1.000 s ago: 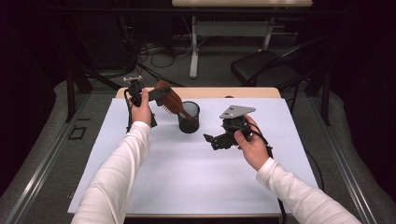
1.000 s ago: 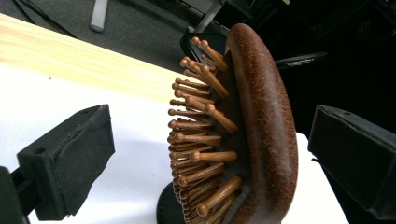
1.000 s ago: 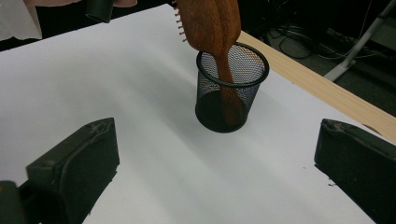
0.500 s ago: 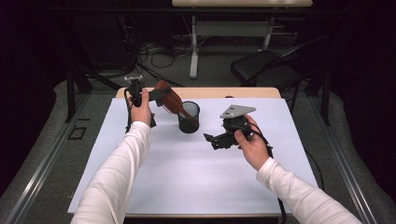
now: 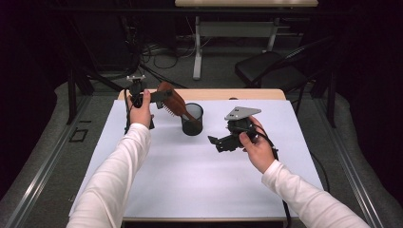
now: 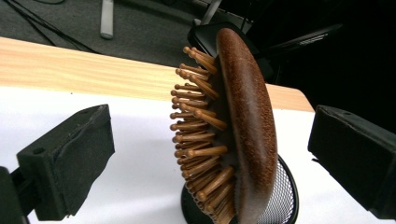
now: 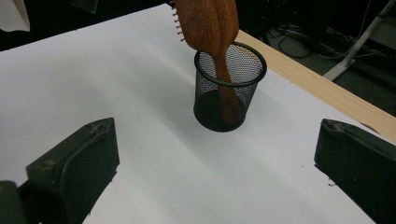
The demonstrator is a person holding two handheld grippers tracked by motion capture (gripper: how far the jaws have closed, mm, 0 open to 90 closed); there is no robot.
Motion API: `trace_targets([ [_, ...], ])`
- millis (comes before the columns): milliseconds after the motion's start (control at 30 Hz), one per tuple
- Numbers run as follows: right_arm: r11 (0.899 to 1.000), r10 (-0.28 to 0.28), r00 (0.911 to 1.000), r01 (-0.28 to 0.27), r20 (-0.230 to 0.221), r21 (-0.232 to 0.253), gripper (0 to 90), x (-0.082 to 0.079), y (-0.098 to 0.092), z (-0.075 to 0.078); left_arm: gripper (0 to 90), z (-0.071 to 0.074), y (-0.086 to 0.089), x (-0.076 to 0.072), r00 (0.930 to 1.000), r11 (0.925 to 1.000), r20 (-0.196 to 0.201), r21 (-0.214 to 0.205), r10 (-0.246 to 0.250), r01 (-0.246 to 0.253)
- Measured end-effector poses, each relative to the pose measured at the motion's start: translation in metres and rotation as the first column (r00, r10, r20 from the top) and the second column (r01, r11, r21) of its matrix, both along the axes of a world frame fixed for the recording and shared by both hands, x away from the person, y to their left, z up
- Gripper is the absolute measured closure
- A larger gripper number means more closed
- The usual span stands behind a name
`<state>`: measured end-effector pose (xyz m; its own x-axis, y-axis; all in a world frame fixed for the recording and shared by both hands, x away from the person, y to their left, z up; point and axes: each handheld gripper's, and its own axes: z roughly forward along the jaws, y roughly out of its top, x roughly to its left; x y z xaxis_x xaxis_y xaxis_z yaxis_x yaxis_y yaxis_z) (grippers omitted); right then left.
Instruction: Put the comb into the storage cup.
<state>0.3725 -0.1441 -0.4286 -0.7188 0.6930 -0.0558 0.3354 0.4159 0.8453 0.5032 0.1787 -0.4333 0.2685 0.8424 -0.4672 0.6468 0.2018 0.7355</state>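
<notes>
Hiding inside mesh cup [image 7: 229, 86], hairbrush [image 7: 208, 23] handle's tip.

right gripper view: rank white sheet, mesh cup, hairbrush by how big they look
1. white sheet
2. and 3. mesh cup and hairbrush: too close to rank, since the brush runs off the top edge

No legible text, labels, brand marks, nos. or signs anywhere: hairbrush [image 6: 247, 130], mesh cup [image 7: 229, 88], white table cover [image 5: 199, 180] and both grippers' jaws carry no readable markings.
</notes>
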Motion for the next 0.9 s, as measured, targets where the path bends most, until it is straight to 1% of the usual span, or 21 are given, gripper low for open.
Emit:
trace_targets([
  [100, 1.000, -0.002, 1.0000, 0.002, -0.004, -0.003, 0.0, 0.001, -0.001, 0.000, 0.5, 0.001, 0.003, 0.000, 1.0000, 1.0000, 0.000, 0.003, -0.005, 0.005],
  [200, 1.000, -0.006, 1.0000, 0.006, -0.005, -0.005, 0.0, 0.001, -0.002, -0.001, 0.5, 0.002, 0.005, 0.000, 1.0000, 0.9998, -0.005, 0.018, -0.008, 0.008],
  [333, 1.000, -0.002, 1.0000, 0.002, -0.006, -0.008, 0.0, 0.001, -0.002, -0.001, 0.5, 0.006, 0.006, -0.002, 0.9998, 0.9991, 0.006, 0.037, -0.018, 0.018],
  [433, 1.000, -0.001, 1.0000, 0.001, -0.007, -0.010, 0.0, 0.001, -0.002, -0.001, 0.5, 0.009, 0.006, -0.004, 0.9996, 0.9990, 0.006, 0.036, -0.027, 0.026],
  [500, 1.000, 0.000, 1.0000, 0.000, -0.008, -0.011, 0.0, 0.001, -0.002, -0.001, 0.5, 0.011, 0.007, -0.006, 0.9994, 0.9981, 0.005, 0.051, -0.035, 0.034],
  [700, 1.000, -0.002, 0.9999, 0.002, -0.011, -0.014, 0.0, 0.001, -0.003, -0.001, 0.5, 0.019, 0.005, -0.009, 0.9976, 0.9918, 0.017, 0.110, -0.066, 0.064],
  [900, 1.000, -0.001, 1.0000, 0.001, -0.009, -0.019, 0.0, 0.000, -0.003, -0.001, 0.5, 0.027, 0.006, -0.014, 0.9952, 0.9853, 0.036, 0.148, -0.091, 0.085],
])
